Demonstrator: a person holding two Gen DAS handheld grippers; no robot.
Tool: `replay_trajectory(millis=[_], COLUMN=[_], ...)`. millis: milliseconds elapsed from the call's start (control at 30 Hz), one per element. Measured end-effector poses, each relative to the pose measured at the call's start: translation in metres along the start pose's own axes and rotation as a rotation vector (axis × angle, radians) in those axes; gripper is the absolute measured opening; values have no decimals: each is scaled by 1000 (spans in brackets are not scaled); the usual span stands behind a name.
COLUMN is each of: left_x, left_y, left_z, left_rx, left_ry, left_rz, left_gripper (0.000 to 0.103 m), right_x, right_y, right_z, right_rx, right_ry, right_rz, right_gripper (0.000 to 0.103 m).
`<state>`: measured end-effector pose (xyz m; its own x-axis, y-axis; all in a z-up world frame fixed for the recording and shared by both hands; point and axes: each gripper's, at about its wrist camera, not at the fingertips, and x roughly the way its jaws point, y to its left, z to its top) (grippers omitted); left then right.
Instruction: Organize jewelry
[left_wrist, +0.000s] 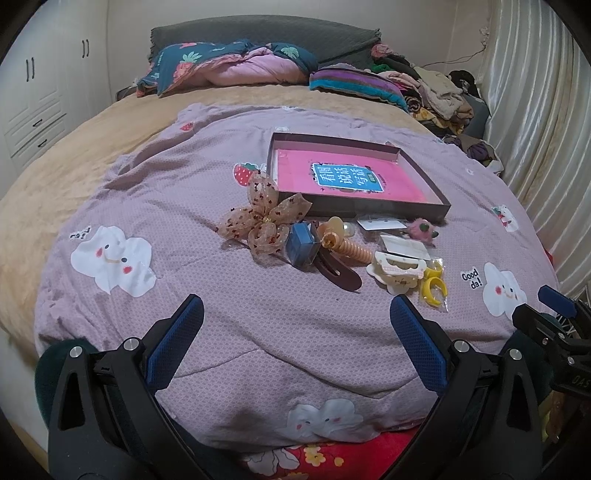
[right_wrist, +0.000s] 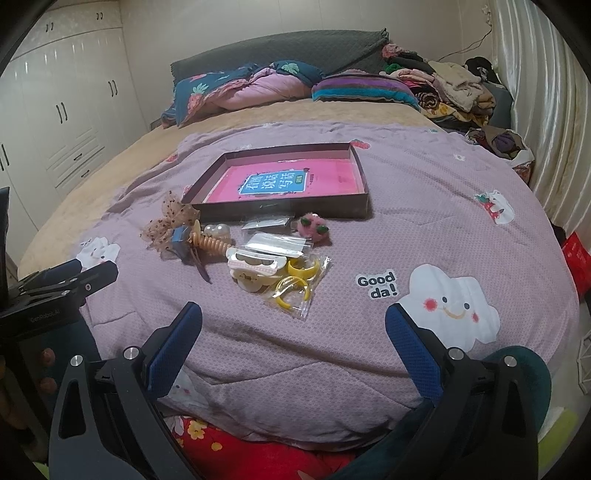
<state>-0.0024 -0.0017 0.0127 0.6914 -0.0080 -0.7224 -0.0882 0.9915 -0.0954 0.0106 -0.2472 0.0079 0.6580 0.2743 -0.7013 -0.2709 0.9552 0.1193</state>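
A shallow dark box (left_wrist: 376, 212) (right_wrist: 288, 208) with a pink book inside lies on the purple quilt. In front of it sits a cluster of accessories: a sheer dotted bow (left_wrist: 258, 216) (right_wrist: 170, 221), a small blue box (left_wrist: 301, 247) (right_wrist: 180, 236), a brown hair clip (left_wrist: 341, 275), an orange spiral clip (left_wrist: 351, 249) (right_wrist: 214, 243), a cream claw clip (left_wrist: 397, 269) (right_wrist: 253, 267), yellow rings in a clear bag (left_wrist: 434, 286) (right_wrist: 299, 280) and a pink fuzzy clip (left_wrist: 423, 227) (right_wrist: 313, 224). My left gripper (left_wrist: 295, 314) and right gripper (right_wrist: 293, 315) both hover open, short of the pile, holding nothing.
Pillows and folded bedding (left_wrist: 229, 66) lie at the headboard, and a heap of clothes (left_wrist: 436, 92) sits at the back right. White wardrobes (right_wrist: 66, 110) stand left, a curtain (right_wrist: 546, 92) right. A red floral blanket (right_wrist: 251, 458) shows under the quilt's near edge.
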Motion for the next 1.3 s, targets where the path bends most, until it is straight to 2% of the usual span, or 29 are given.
replay_trajectory(millis=[1067,1300], left_x=[-4,11], left_y=[-11,-11], left_z=[2,2], left_rx=[7,-2], left_ry=[0,28], left_rz=[-8,-38], left_gripper=[95,95], right_x=[0,2], right_y=[-1,-4], right_z=[0,1], right_rx=[6,11], right_ry=[1,4], right_rz=[5,6], right_gripper=[99,99])
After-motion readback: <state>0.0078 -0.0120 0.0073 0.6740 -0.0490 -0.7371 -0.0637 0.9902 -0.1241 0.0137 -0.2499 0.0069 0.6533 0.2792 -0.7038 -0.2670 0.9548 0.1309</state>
